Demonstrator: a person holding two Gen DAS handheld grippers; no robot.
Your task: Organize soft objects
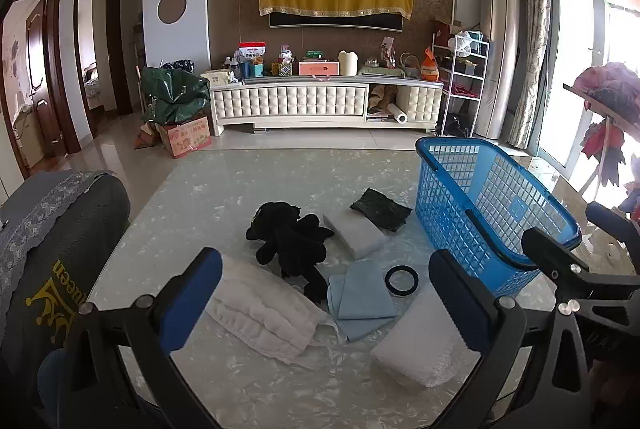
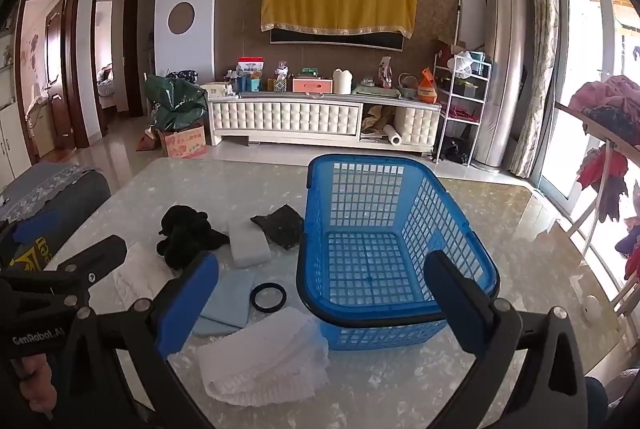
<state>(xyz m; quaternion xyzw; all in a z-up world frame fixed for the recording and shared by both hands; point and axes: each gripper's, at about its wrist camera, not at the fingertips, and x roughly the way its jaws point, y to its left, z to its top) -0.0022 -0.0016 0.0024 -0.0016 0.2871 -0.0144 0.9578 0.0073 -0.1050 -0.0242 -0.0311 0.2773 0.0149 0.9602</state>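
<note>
On the marbled table [image 1: 248, 385] lie a black plush toy [image 1: 288, 237] [image 2: 188, 233], a white foam block [image 1: 356, 233], a dark green cloth [image 1: 380, 209], a folded light-blue cloth [image 1: 360, 297], a black ring [image 1: 402, 279] and two folded white cloths [image 1: 264, 313] [image 2: 264, 353]. An empty blue basket [image 1: 452, 141] [image 2: 360, 159] stands to their right. My left gripper [image 1: 324, 261] hovers open above the near cloths. Facing the basket, my right gripper [image 2: 322, 261] is also open and holds nothing. Each gripper [image 1: 572, 229] [image 2: 72, 235] shows at the edge of the other's view.
A chair back with a grey cover [image 1: 52, 249] stands at the table's left edge. A rack with hanging clothes [image 1: 608, 101] is at the right by the window. A white TV cabinet [image 1: 320, 101] lines the far wall.
</note>
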